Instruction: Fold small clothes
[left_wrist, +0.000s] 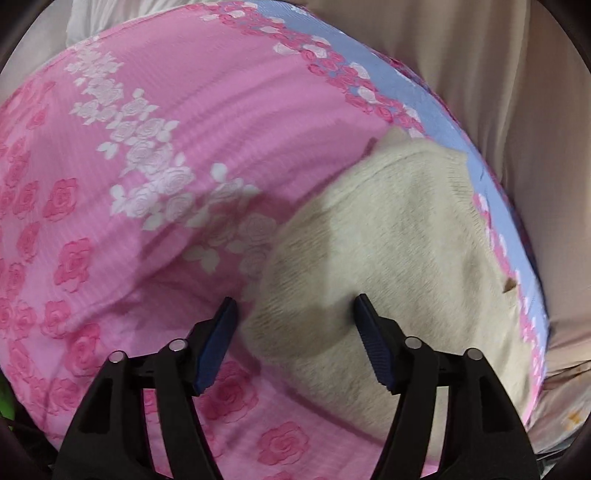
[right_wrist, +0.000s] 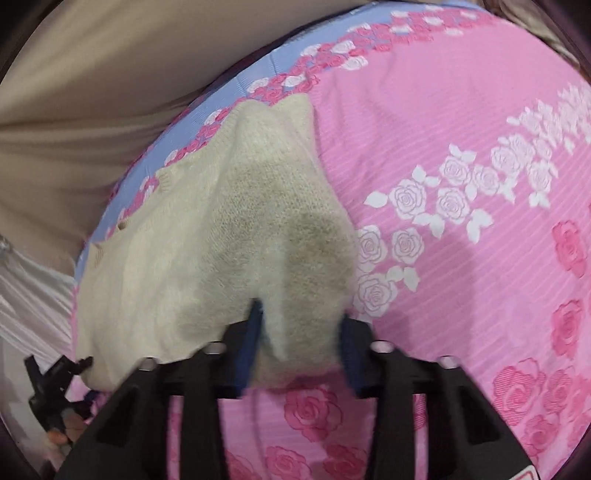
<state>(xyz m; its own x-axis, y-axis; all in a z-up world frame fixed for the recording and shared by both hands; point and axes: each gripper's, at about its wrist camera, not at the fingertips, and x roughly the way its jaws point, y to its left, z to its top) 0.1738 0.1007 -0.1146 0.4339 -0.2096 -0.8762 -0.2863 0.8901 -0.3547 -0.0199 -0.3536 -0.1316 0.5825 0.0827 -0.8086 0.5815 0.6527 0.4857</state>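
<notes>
Cream knit sweater (right_wrist: 207, 236) bunches between my right tongs (right_wrist: 301, 325), half-closed on its hem; left tongs (left_wrist: 295, 314) gape wide above it, so I fear it slipping across the bedsheet (right_wrist: 461, 147).

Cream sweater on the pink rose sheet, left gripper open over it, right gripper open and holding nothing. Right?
Not quite. The right gripper has a fold of the cream sweater between its fingers, as the right wrist view shows. The rest holds: the sweater lies on the pink rose sheet, and the left gripper is open over it.
</notes>
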